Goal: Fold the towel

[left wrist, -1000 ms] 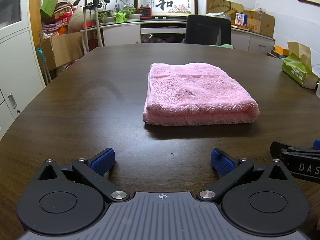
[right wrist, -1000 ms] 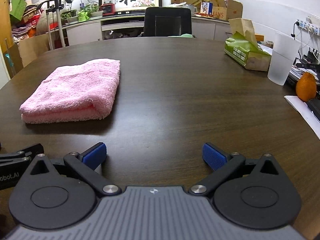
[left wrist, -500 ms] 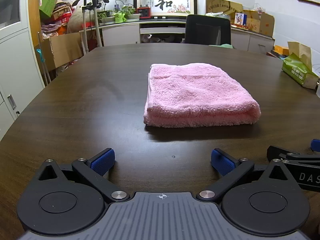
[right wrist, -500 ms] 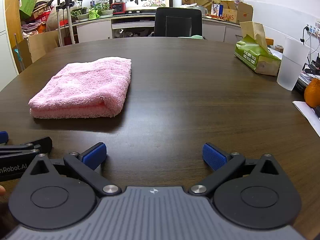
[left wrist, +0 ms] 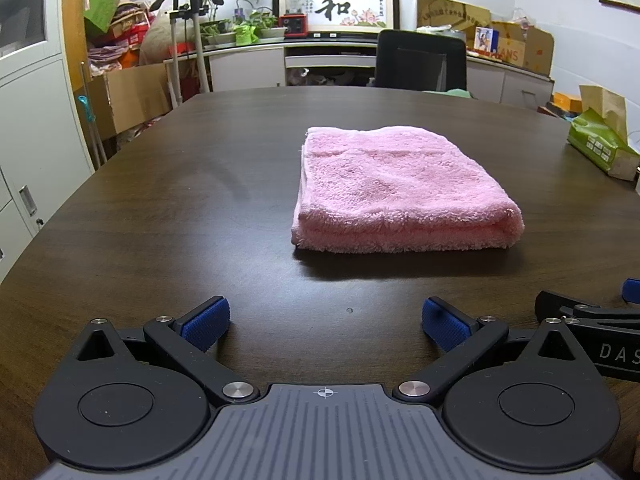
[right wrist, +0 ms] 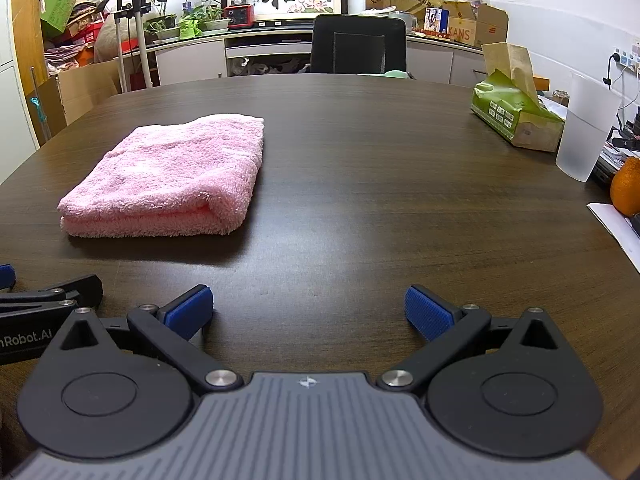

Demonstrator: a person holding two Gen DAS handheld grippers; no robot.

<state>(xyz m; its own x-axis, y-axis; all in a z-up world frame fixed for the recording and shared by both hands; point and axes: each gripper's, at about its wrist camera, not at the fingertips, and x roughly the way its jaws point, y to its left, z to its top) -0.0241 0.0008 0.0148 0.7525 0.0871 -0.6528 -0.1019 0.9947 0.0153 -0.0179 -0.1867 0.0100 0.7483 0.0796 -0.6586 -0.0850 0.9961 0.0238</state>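
A pink towel [left wrist: 400, 188] lies folded into a thick rectangle on the dark wooden table [left wrist: 180, 208]. In the right wrist view the towel [right wrist: 172, 180] sits at the left, its rounded fold facing right. My left gripper [left wrist: 325, 322] hovers low over the table short of the towel, open, nothing between its blue pads. My right gripper [right wrist: 309, 310] is open too and empty, to the right of the towel. Each gripper shows at the edge of the other's view.
A green tissue pack [right wrist: 516, 116], a frosted plastic cup [right wrist: 586, 130], an orange [right wrist: 626, 186] and papers stand at the table's right side. A black office chair [left wrist: 420, 60] is behind the far edge. Cabinets and boxes line the walls.
The right gripper has swung leftward, so the towel sits more toward the middle of its view. The left gripper has barely moved. Both stay open.
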